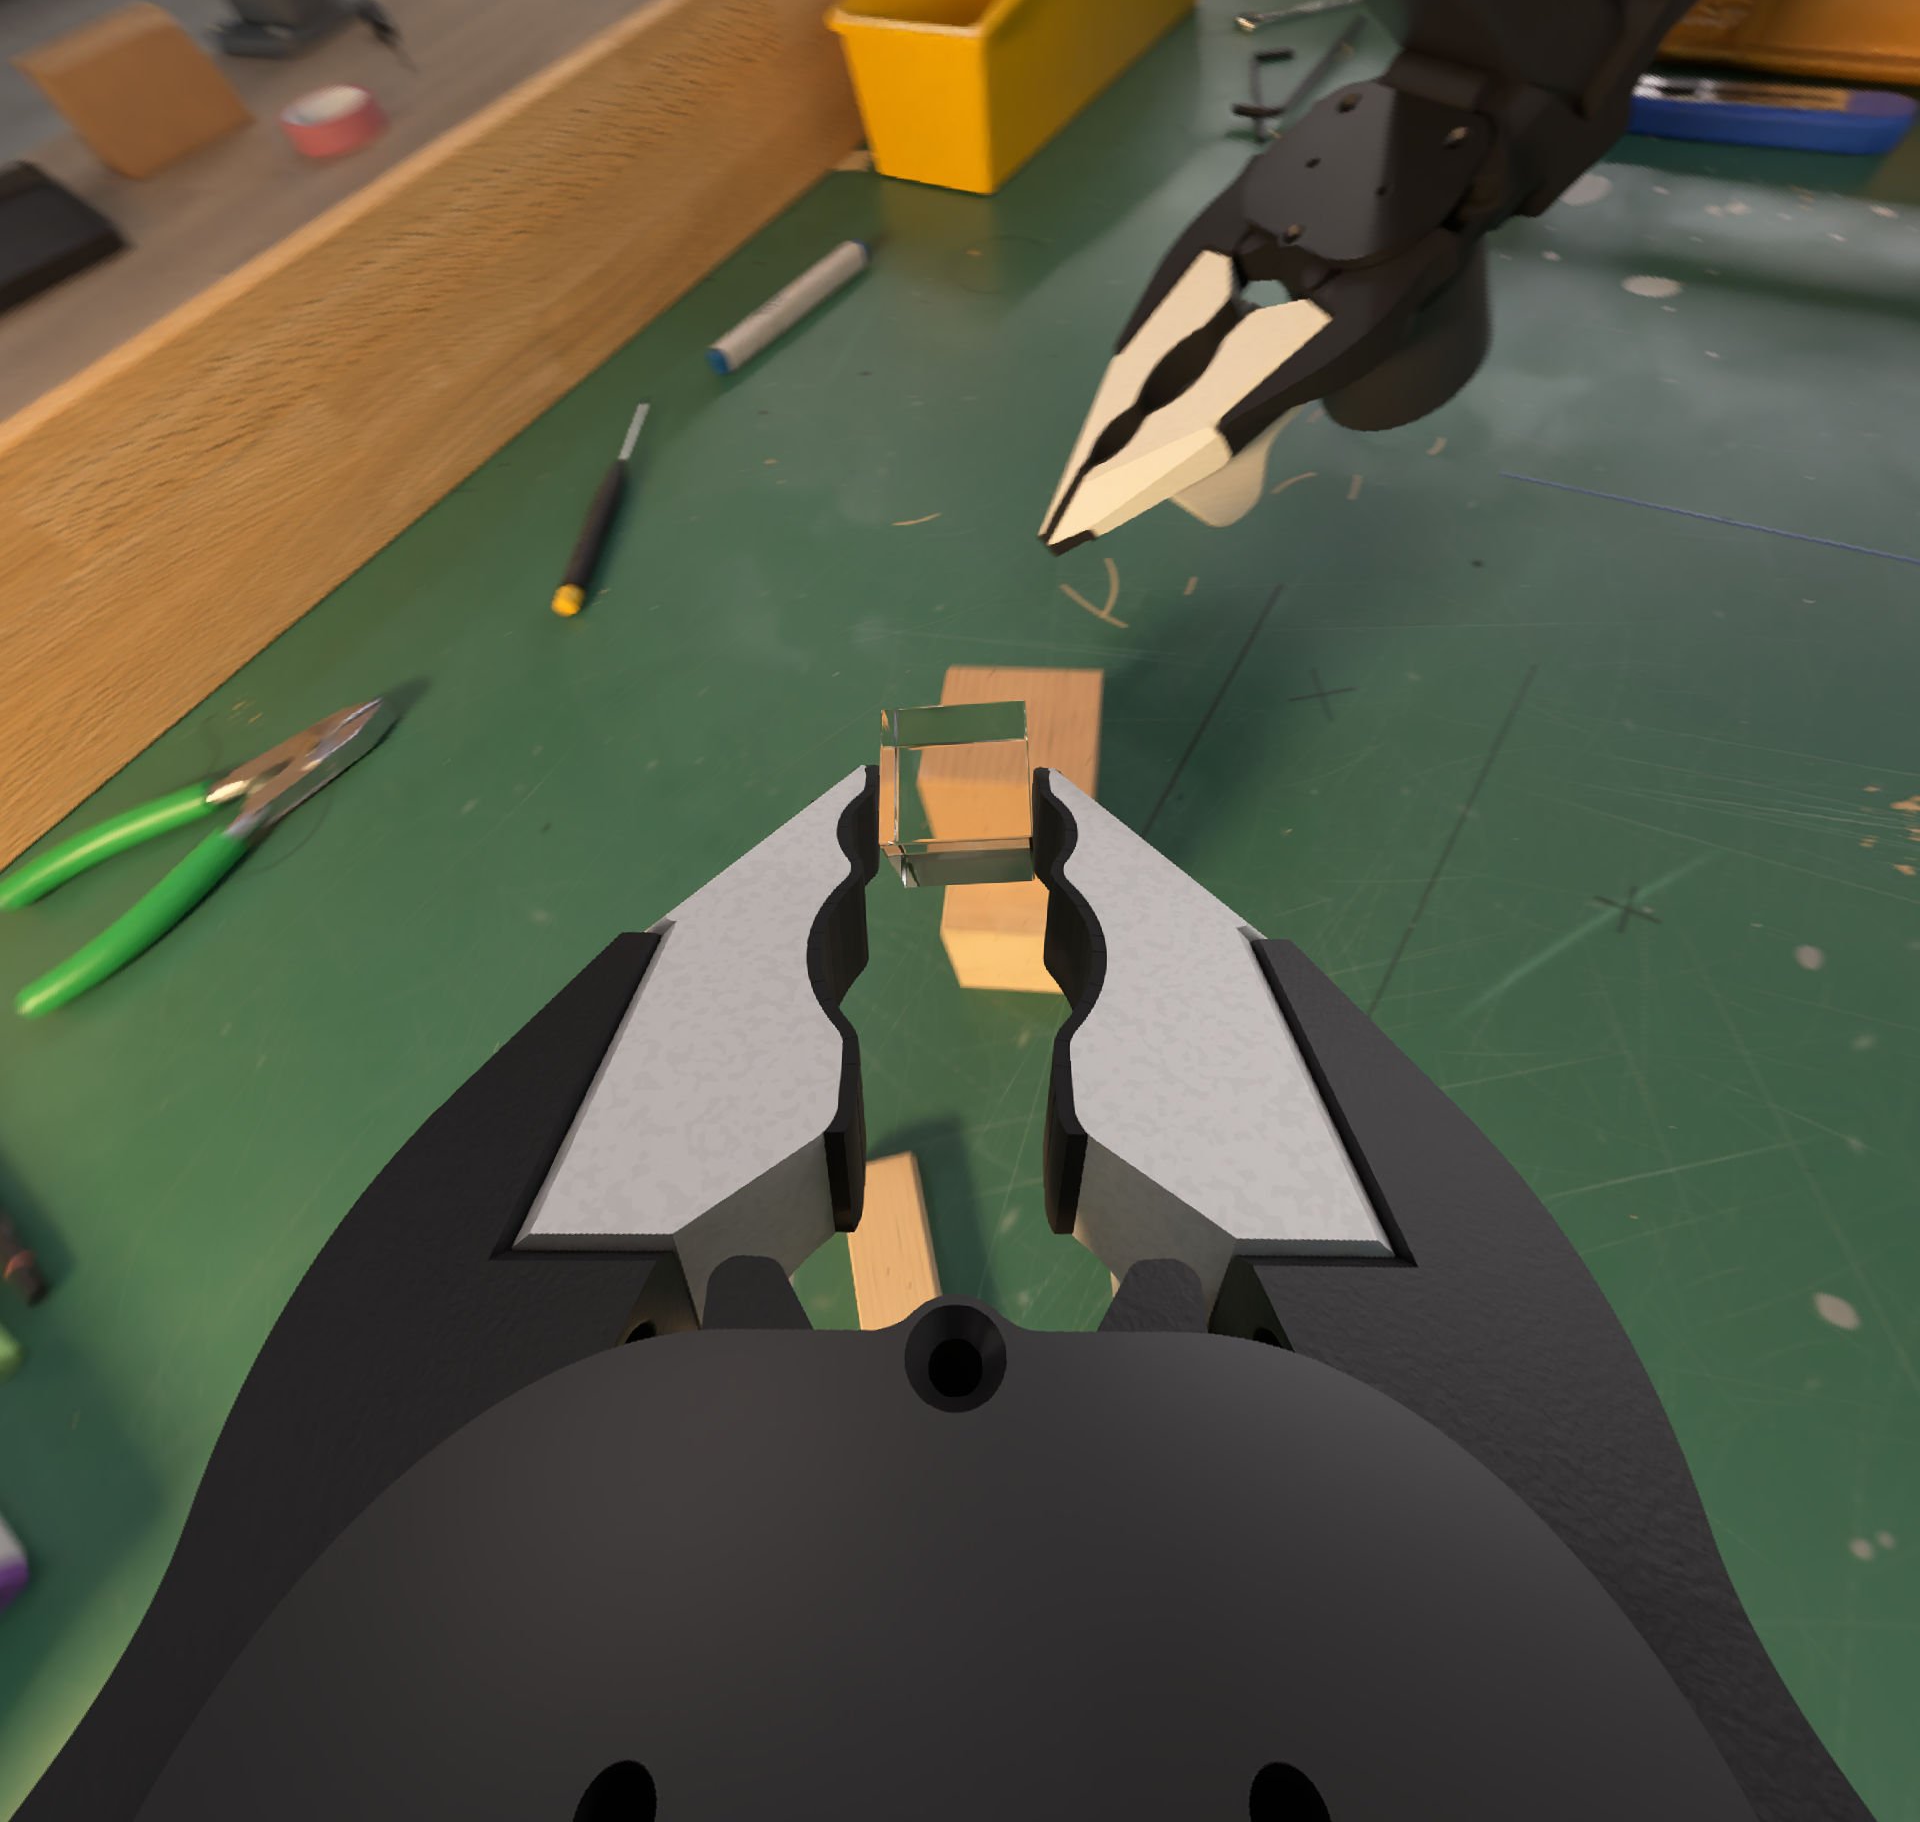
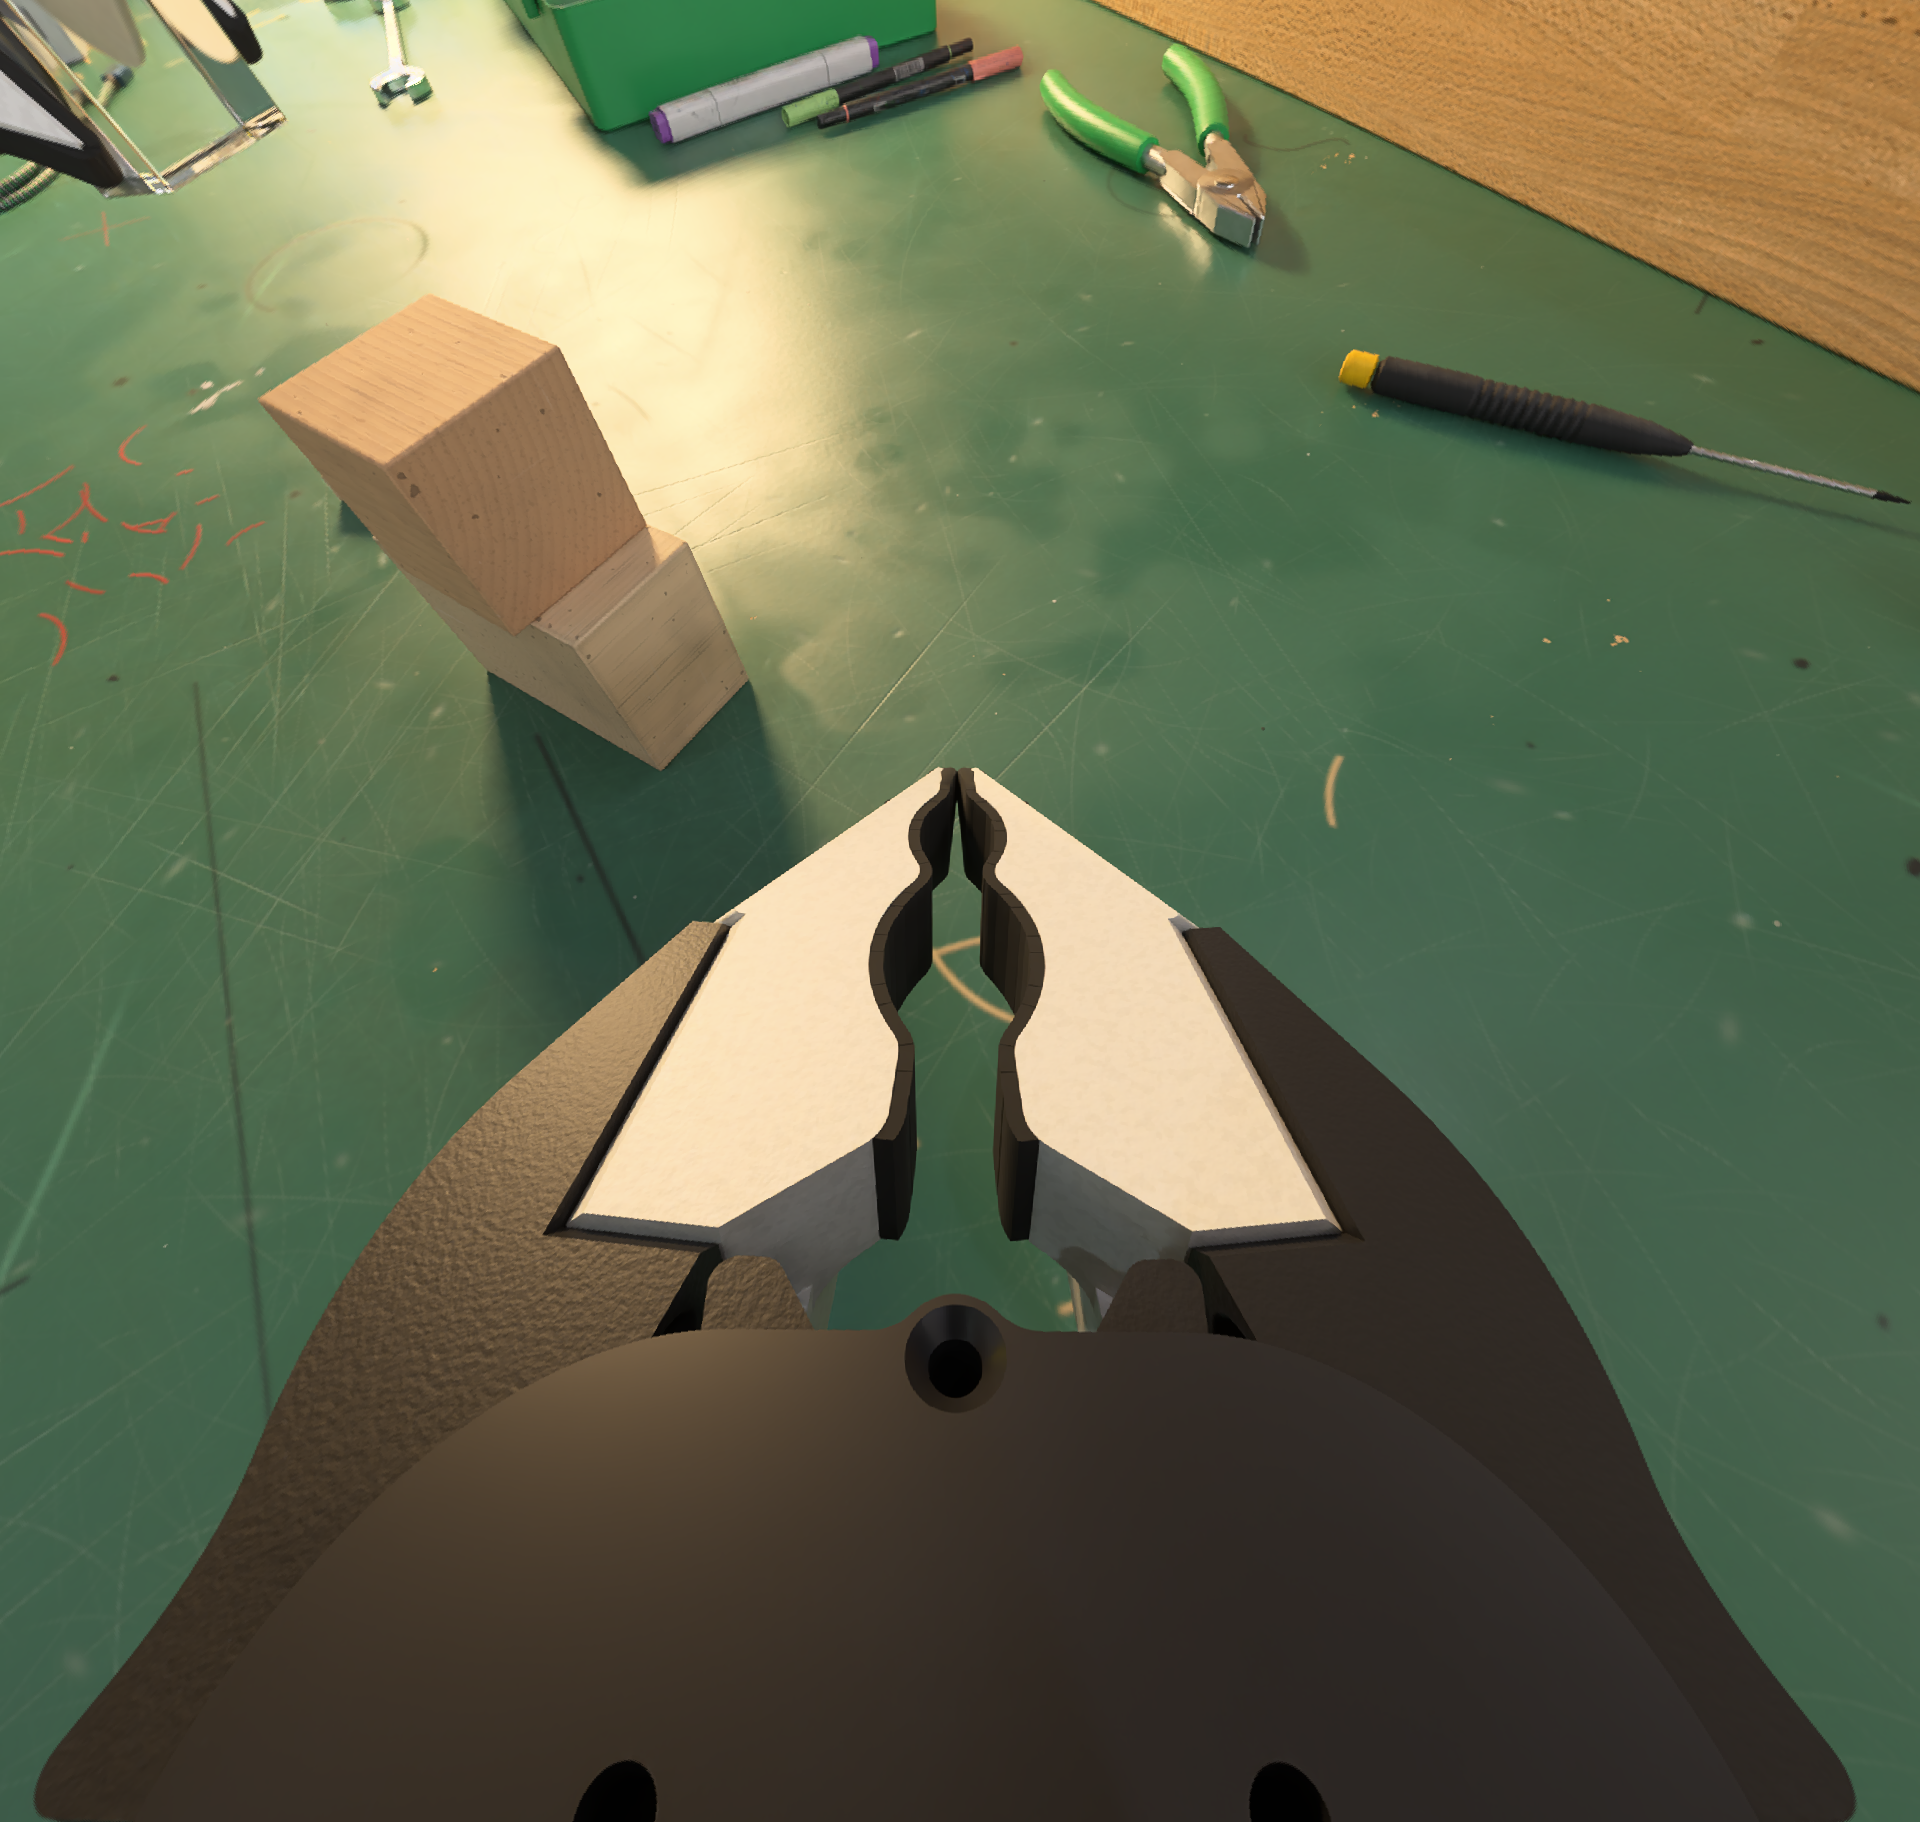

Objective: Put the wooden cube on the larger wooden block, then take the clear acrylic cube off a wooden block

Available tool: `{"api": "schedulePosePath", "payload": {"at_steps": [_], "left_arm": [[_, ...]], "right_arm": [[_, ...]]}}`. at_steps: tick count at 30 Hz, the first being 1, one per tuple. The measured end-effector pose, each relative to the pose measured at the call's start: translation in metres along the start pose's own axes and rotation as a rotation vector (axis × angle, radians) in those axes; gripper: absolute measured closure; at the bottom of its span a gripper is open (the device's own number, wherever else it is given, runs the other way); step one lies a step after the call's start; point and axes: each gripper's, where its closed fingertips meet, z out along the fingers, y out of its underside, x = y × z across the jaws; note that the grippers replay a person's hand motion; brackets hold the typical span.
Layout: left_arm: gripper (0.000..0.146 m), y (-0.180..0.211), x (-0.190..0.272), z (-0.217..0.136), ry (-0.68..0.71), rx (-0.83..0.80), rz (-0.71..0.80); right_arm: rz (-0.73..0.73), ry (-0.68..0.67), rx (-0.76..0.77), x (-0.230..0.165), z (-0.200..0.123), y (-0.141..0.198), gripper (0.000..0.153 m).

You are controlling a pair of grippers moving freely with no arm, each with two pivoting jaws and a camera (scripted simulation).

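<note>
Left wrist view, left to right: green-handled pliers (image 1: 197, 837) and a black screwdriver (image 1: 597, 525) lie on the green tabletop (image 1: 1558, 1045) beside a long wooden board (image 1: 312, 370). At centre, the left tool (image 1: 956, 816) grips the clear acrylic cube (image 1: 954, 790) between its fingertips, held in the air above the tabletop. Behind and below the cube lies a wooden piece (image 1: 1023, 837); which block it is cannot be told here. At upper right, the right tool (image 1: 1065, 538) hangs with its fingers together, empty.

Right wrist view, left to right: the wooden cube (image 2: 468, 453) sits tilted on the larger wooden block (image 2: 623, 650). The right tool's fingertips meet, holding nothing.
</note>
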Motion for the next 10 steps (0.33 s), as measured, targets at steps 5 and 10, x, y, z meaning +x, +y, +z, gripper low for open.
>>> {"api": "schedulePosePath", "payload": {"at_steps": [5, 10], "left_arm": [[0.117, -0.009, 0.007, 0.031, 0.108, -0.151, 0.063], [0.117, -0.008, 0.008, 0.046, 0.161, -0.209, 0.024]], "right_arm": [[-0.004, -0.002, 0.009, -0.001, -0.001, -0.001, 0.153], [-0.004, -0.013, 0.010, -0.002, -0.001, -0.001, 0.153]]}}
